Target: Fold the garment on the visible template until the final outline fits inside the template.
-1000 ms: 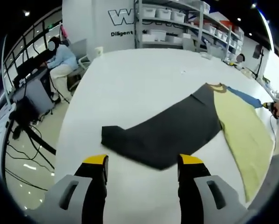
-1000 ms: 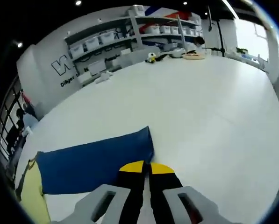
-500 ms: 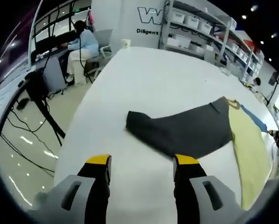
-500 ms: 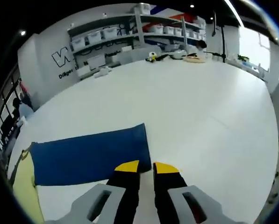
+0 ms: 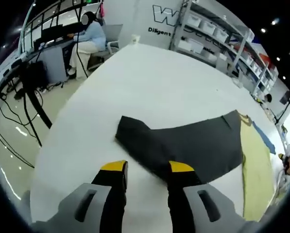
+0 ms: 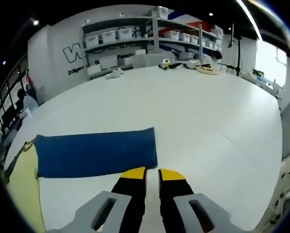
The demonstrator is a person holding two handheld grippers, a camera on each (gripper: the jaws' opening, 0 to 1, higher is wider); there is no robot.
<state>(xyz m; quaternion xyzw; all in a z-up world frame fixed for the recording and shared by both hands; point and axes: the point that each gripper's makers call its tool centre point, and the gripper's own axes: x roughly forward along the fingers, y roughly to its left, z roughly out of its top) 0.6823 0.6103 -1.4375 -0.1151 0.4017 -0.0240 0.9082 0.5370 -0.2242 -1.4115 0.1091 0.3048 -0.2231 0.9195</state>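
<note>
Garment (image 5: 198, 145) lies flat on table (image 5: 149, 82). Left gripper (image 5: 145, 168) parted, empty, dark sleeve (image 5: 135, 138) at 12 o'clock. Right gripper (image 6: 146, 172) narrowly parted, empty, blue sleeve (image 6: 96, 153) at 11 o'clock.

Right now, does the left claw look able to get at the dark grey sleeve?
Probably yes. The left claw is open, and the dark grey sleeve lies flat on the white table just ahead, its near edge between the claw's tips. Nothing lies between them.
</note>
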